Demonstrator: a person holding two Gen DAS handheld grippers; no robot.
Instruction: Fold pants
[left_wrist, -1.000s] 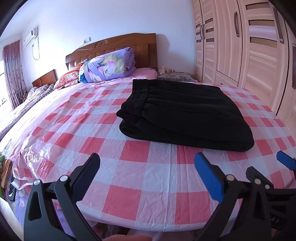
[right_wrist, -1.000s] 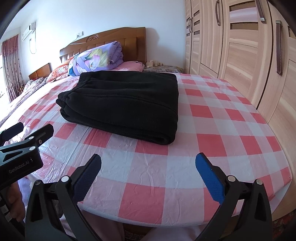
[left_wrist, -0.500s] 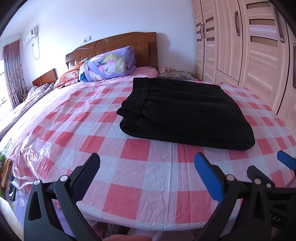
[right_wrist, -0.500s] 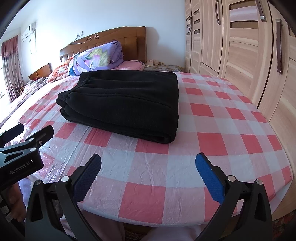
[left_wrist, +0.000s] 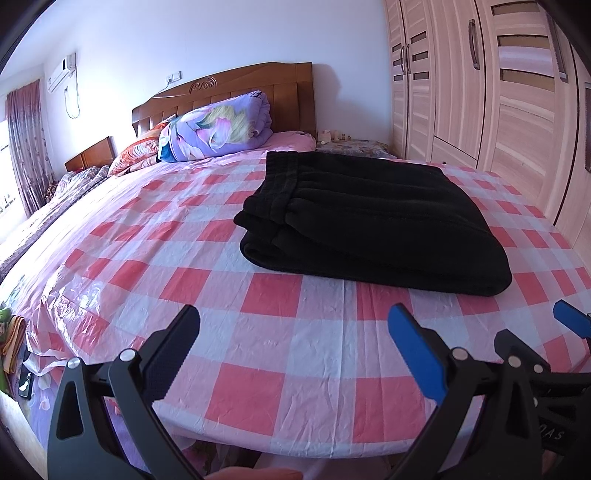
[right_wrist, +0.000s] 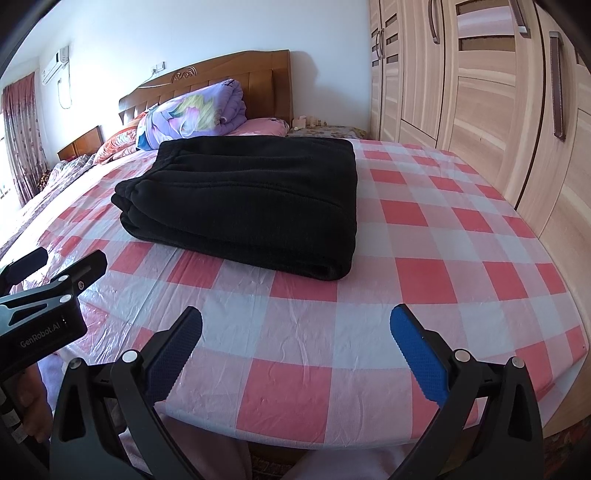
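- Black pants (left_wrist: 373, 229) (right_wrist: 251, 206): folded into thick rectangular stack, lying flat on bed (left_wrist: 258, 369) (right_wrist: 424, 236), mid-width, between foot edge and headboard end. Waistband w/ elastic gathers faces bed's left side; rounded fold faces foot edge.
- Left gripper (left_wrist: 293, 338): jaws spread wide, nothing between them, held just off foot edge, well apart from pants. Also seen at left of right wrist view (right_wrist: 55, 273), but its opening can't be judged from there.
- Right gripper (right_wrist: 295, 339): jaws spread wide, empty, at foot edge too, right of the left one. Its blue pad tip peeks in at right of left wrist view (left_wrist: 570, 323).
- Bed covered w/ pink/red/white checked plastic sheet, wrinkled, glossy at left foot corner.
- Rolled purple floral quilt (left_wrist: 218, 127) (right_wrist: 192, 114) at head end against wooden headboard (left_wrist: 229, 92), well behind pants.
- Wardrobe (left_wrist: 498, 92) (right_wrist: 480, 92) runs close along bed's right edge.
- Small nightstand w/ bits on it (left_wrist: 351, 144) at far right corner.
- Curtain (left_wrist: 26, 147) + wall AC unit (left_wrist: 62, 70) far left.
- Bare sheet between grippers and pants.
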